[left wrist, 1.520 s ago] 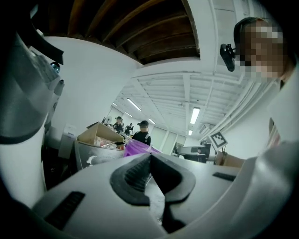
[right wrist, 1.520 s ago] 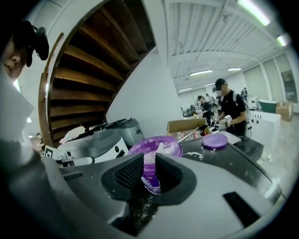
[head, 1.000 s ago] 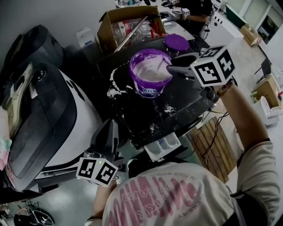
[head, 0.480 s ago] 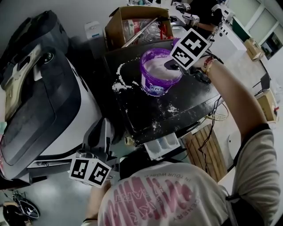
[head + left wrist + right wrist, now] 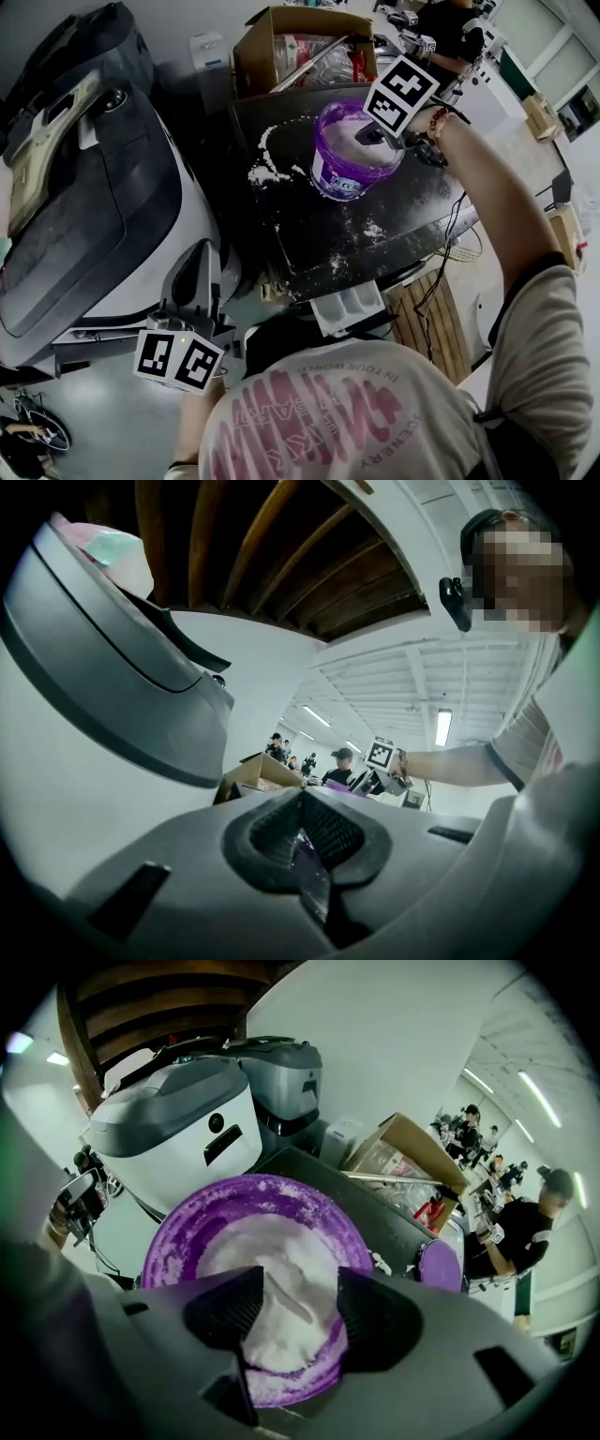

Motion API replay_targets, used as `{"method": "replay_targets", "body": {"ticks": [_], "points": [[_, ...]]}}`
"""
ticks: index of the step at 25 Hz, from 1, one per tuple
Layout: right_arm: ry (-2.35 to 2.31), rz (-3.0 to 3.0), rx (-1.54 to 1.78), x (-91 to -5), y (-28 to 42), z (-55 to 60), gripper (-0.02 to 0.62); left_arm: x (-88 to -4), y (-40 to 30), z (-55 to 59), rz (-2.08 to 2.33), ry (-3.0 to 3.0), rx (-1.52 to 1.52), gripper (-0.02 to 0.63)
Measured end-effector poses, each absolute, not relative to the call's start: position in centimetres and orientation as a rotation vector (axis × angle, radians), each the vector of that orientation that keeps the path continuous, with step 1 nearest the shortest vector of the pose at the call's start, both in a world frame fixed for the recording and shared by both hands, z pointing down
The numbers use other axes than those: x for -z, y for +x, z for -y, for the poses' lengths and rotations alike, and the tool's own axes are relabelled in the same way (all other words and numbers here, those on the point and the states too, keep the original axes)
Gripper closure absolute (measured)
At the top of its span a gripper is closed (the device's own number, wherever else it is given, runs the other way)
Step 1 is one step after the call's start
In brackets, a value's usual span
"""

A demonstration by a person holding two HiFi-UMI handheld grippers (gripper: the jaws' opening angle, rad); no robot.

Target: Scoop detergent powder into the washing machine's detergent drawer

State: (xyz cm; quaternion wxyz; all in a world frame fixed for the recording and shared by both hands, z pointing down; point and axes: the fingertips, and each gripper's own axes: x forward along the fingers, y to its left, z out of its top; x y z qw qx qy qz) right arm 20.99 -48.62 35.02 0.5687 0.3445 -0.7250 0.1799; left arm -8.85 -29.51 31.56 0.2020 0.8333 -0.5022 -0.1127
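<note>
A purple tub of white detergent powder stands on a dark tabletop. My right gripper points steeply down over the tub's right side. Its jaws have just been opening and are now open, with only powder below the gap and nothing pressed by the pads. A pale elongated ridge lies in the powder there; I cannot tell what it is. The white detergent drawer sticks out below the table's near edge. My left gripper is low on the left beside the washing machine, level and shut on nothing I can see.
Spilled powder streaks the tabletop left of the tub. A purple lid lies behind the tub. A cardboard box with a long rod stands at the back. Several people work at benches beyond. A wooden crate sits at the right.
My right gripper swung from the tub's right side to above it, tipped downward and spread its jaws. My left gripper drifted a little left and lower in the head view.
</note>
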Motion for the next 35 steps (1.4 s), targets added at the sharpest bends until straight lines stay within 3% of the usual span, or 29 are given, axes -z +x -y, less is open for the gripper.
{"method": "replay_targets", "body": {"ticks": [8, 18, 35], "points": [[0.689, 1.636, -0.462, -36.7, 20.8, 47.4, 0.393, -31.8, -9.8, 29.8, 1.414, 2.307, 0.315, 0.606], [0.685, 1.671, -0.548, -36.1, 19.9, 47.0, 0.559, -32.1, -9.6, 30.5, 1.388, 2.312, 0.318, 0.606], [0.931, 1.635, -0.521, -33.7, 20.1, 49.5, 0.589, -32.2, -10.8, 30.3, 1.400, 2.288, 0.344, 0.606]]}}
